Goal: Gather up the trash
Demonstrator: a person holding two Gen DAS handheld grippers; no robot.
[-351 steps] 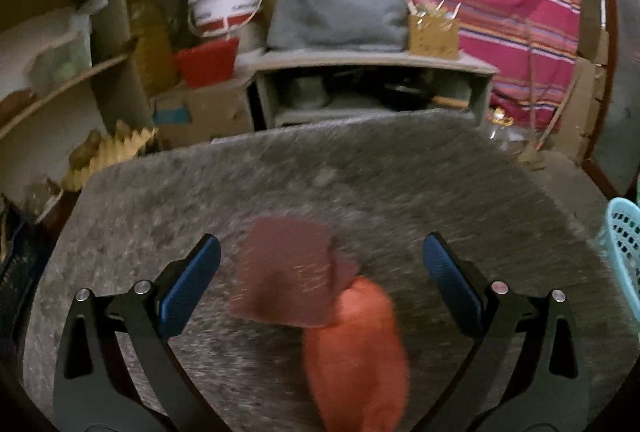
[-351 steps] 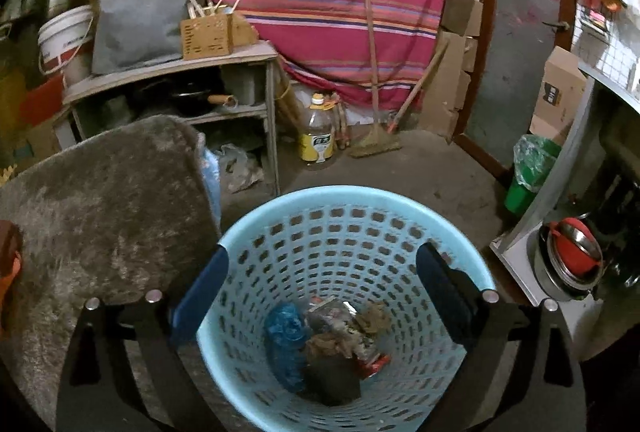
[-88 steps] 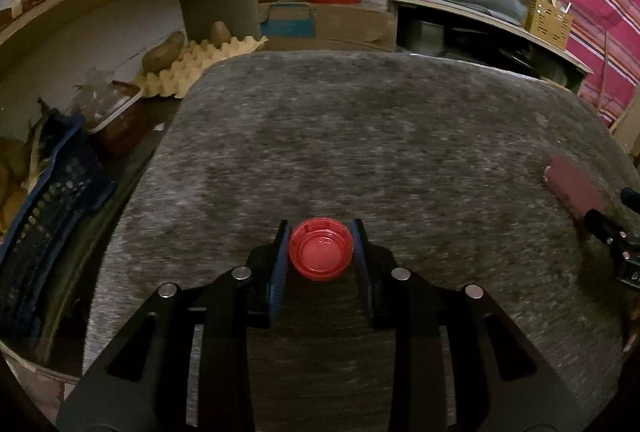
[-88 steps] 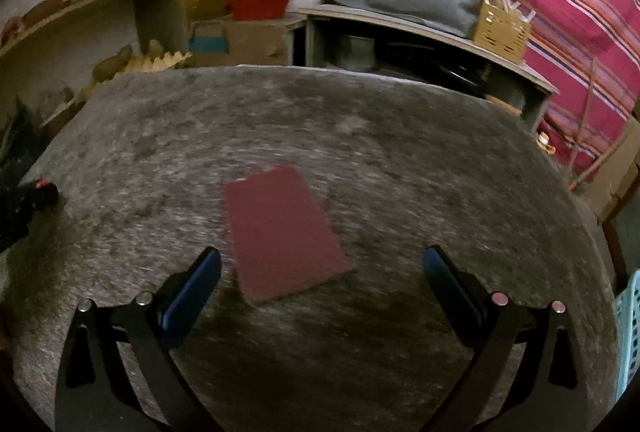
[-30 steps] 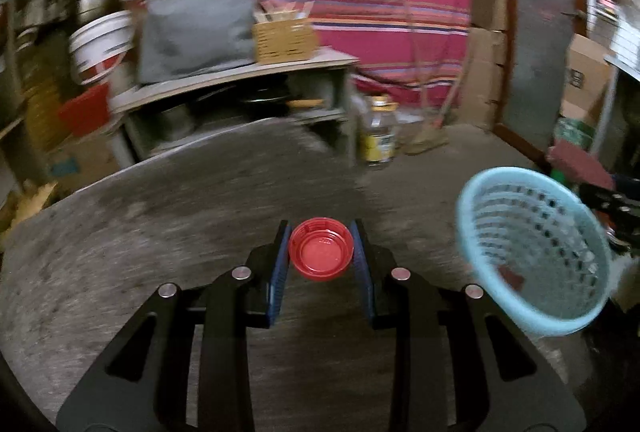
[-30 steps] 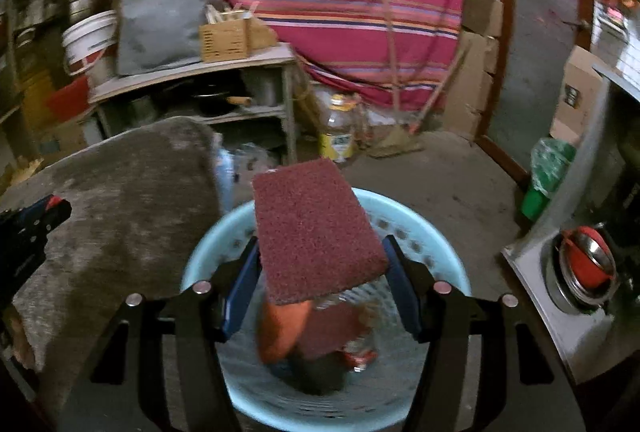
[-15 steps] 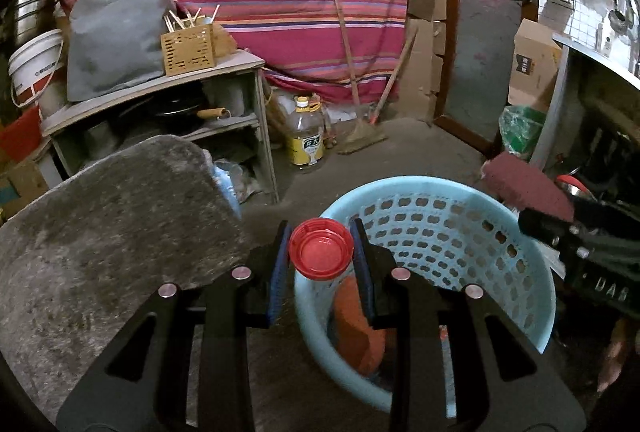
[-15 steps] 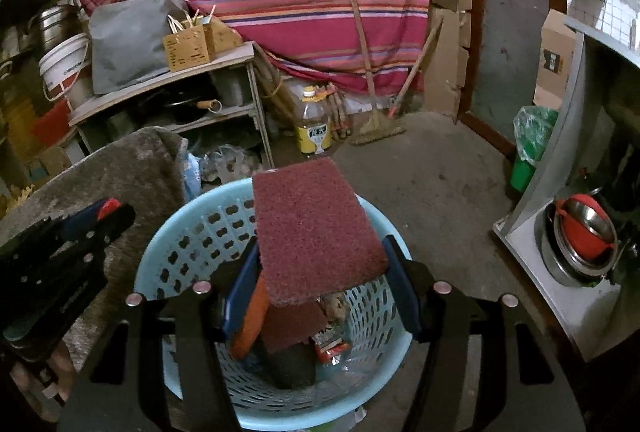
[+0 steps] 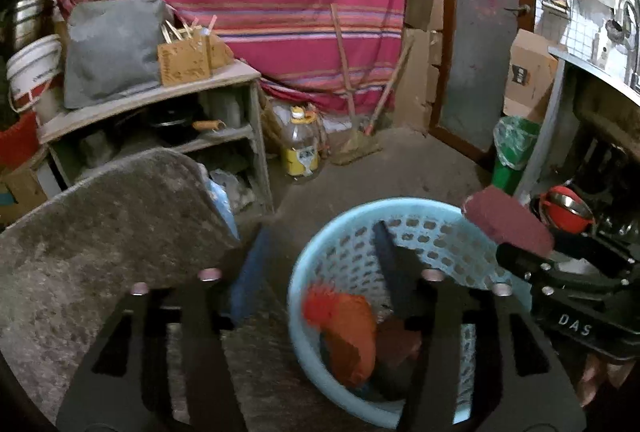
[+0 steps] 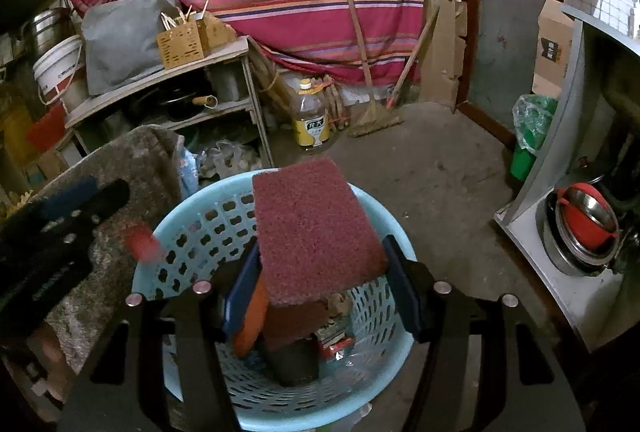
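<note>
At the left, the grey rug-covered table (image 9: pixel 100 216) ends just beside the light-blue basket (image 10: pixel 192 220). The left gripper (image 9: pixel 320 264) hangs over the basket's near-left rim, its jaws opening with nothing between them — a blurred red cap (image 10: pixel 142 242) is in mid-air at that rim. Further right, the right gripper (image 10: pixel 320 288) clamps the maroon scouring pad (image 10: pixel 312 228) above the basket, which holds an orange rag (image 9: pixel 348 332) and other trash.
</note>
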